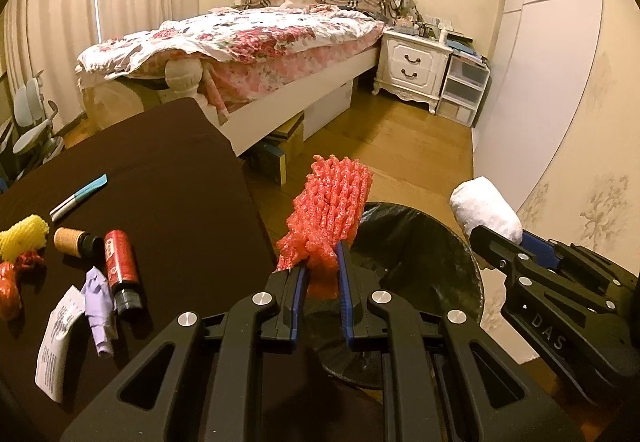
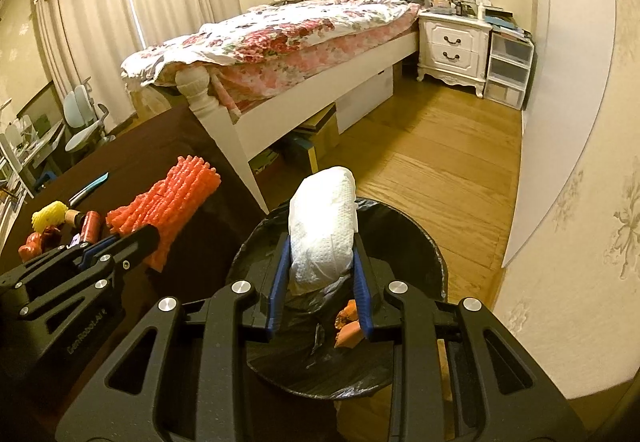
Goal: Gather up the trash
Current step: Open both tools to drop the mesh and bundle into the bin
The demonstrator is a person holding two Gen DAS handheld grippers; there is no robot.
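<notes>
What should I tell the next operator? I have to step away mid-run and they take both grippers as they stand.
Left gripper: jaws shut on the red foam net, held at the near rim of the trash bin, not yet clearly over the opening.
Right gripper: jaws shut on the white paper wad, held above the bin's opening.
Done: some orange scraps already lie in the bin liner.
Left: drop both items, then clear the table: yellow foam net, red wrapper, purple scrap, paper slip. The two small bottles and the pen may not be trash.
</notes>
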